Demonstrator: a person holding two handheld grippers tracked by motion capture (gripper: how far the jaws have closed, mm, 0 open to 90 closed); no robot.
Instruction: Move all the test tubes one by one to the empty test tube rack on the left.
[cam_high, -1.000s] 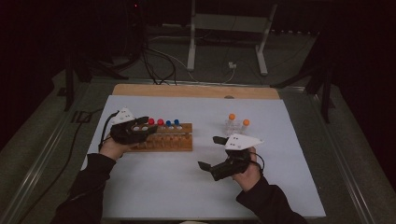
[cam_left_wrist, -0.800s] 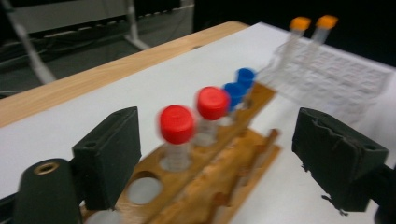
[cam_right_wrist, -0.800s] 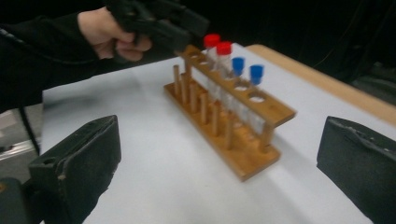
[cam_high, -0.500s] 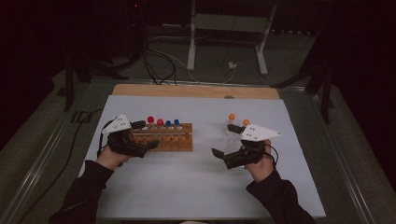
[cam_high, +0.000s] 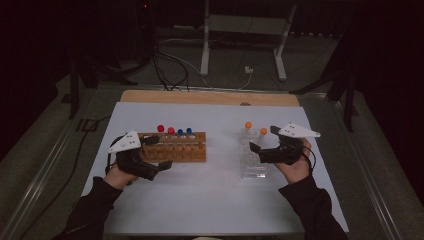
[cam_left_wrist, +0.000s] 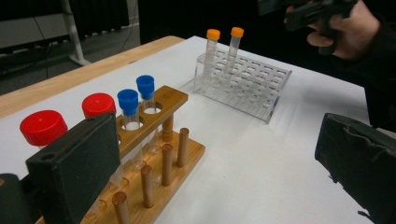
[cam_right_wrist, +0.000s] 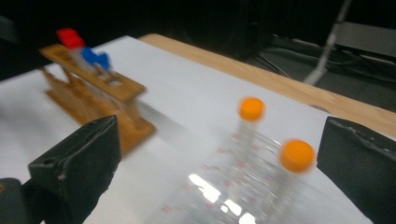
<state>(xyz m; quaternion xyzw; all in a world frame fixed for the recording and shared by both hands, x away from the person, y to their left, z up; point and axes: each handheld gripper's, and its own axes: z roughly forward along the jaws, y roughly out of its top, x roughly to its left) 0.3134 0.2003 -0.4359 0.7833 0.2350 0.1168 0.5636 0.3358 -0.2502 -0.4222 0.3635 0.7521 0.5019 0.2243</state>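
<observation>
From the high view, your left gripper (cam_high: 159, 152) sits at the left end of the brown wooden test-tube rack (cam_high: 176, 149), its jaws spread wide after just having been opening, with the rack's end between them and no pad visibly pressing on anything. Your right gripper (cam_high: 261, 145) sits just beside the clear plastic tube rack (cam_high: 251, 160) on its right, jaws apart and nothing pinched; whether a jaw brushes the plastic you cannot tell from here, as your hand and the grey plate cover part of it. Both racks stand on the white table sheet (cam_high: 215, 195), well apart from each other. In the left gripper view, your two black jaws stand far apart at the picture's edges; the near jaw covers part of the two red-capped tubes (cam_left_wrist: 44, 127), while the two blue-capped tubes (cam_left_wrist: 128, 101) stand upright in the wooden rack's top holes. Farther off, the two orange-capped tubes (cam_left_wrist: 213, 35) stand upright in the clear rack, and your right hand is cut off at the top edge. In the right gripper view, the jaws are spread wide with the orange-capped tubes between them but untouched; the whole picture is blurred, so the clear rack's outline is hard to make out.
</observation>
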